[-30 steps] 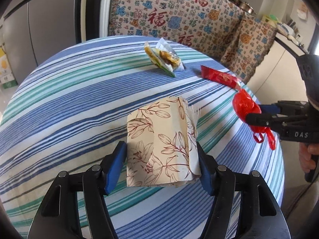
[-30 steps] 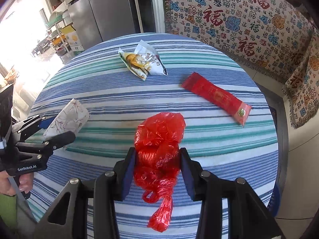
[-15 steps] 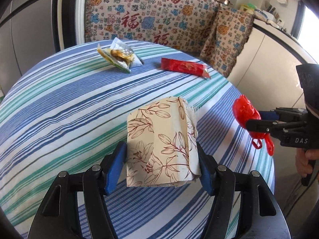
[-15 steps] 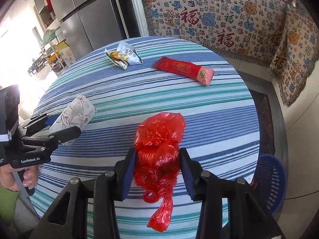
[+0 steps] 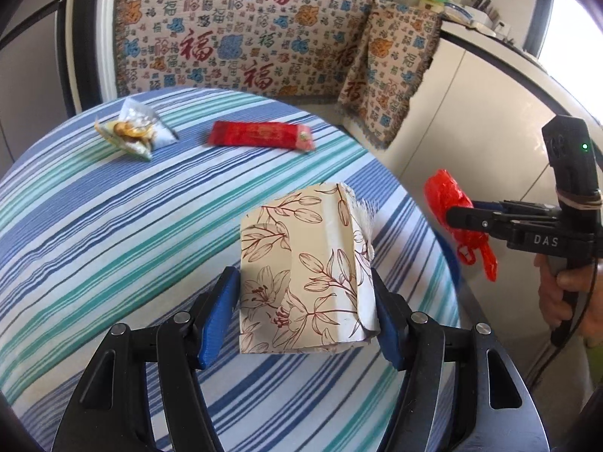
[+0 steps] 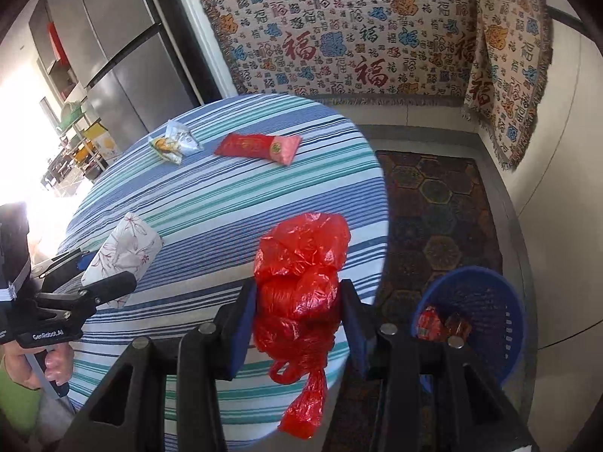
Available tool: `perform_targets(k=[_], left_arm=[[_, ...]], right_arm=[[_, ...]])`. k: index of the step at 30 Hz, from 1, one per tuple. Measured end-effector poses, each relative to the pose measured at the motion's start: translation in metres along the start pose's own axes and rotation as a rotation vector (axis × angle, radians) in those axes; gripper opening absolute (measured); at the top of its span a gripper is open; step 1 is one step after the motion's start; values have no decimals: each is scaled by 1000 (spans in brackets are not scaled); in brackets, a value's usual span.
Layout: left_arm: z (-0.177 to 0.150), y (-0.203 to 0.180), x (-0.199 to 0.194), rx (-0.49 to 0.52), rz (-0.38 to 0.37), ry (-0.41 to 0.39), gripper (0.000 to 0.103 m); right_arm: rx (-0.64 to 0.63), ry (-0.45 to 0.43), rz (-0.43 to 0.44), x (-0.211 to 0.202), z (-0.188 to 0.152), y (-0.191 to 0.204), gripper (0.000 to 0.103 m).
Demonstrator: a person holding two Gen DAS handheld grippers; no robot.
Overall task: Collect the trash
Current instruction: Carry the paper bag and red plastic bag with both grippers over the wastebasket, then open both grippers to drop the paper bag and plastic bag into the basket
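Observation:
My left gripper (image 5: pixel 305 309) is shut on a cream floral tissue pack (image 5: pixel 305 271), held above the striped round table (image 5: pixel 113 218). It also shows in the right wrist view (image 6: pixel 124 248). My right gripper (image 6: pixel 297 316) is shut on a crumpled red plastic bag (image 6: pixel 301 282), held at the table's right edge; the bag shows in the left wrist view (image 5: pixel 448 199). A red wrapper (image 5: pixel 260 135) (image 6: pixel 260 147) and a torn snack packet (image 5: pixel 132 132) (image 6: pixel 175 143) lie on the far part of the table. A blue bin (image 6: pixel 478 301) stands on the floor below right.
The blue bin holds some wrappers (image 6: pixel 441 324). A patterned rug (image 6: pixel 433 203) covers the floor by the table. A patterned cloth (image 5: pixel 245 37) hangs behind. A grey fridge (image 6: pixel 113 56) stands at far left.
Both grippers have swung to the right with their loads. The red bag now hangs at the table's edge, and the blue bin has come fully into the right wrist view.

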State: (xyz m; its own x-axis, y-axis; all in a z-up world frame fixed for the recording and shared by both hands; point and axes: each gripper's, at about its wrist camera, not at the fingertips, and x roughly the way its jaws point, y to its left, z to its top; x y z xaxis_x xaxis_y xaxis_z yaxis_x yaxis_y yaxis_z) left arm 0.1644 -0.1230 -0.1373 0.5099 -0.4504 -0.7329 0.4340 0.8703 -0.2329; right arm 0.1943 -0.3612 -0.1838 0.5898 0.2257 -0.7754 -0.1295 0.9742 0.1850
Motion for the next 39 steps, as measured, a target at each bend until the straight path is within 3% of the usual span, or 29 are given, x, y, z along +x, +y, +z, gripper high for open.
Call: perform_targets(k=[15, 20, 25, 39], left_arm=[[60, -166, 66, 114, -223, 45, 67], [64, -201, 109, 117, -235, 108, 67], [58, -226, 148, 139, -226, 159, 67], [46, -247, 205, 161, -186, 226, 67]], right_arm=[[273, -56, -198, -24, 6, -174, 44], [333, -55, -242, -15, -11, -220, 44], [407, -41, -207, -8, -15, -254, 44], [468, -40, -198, -5, -18, -280, 46]])
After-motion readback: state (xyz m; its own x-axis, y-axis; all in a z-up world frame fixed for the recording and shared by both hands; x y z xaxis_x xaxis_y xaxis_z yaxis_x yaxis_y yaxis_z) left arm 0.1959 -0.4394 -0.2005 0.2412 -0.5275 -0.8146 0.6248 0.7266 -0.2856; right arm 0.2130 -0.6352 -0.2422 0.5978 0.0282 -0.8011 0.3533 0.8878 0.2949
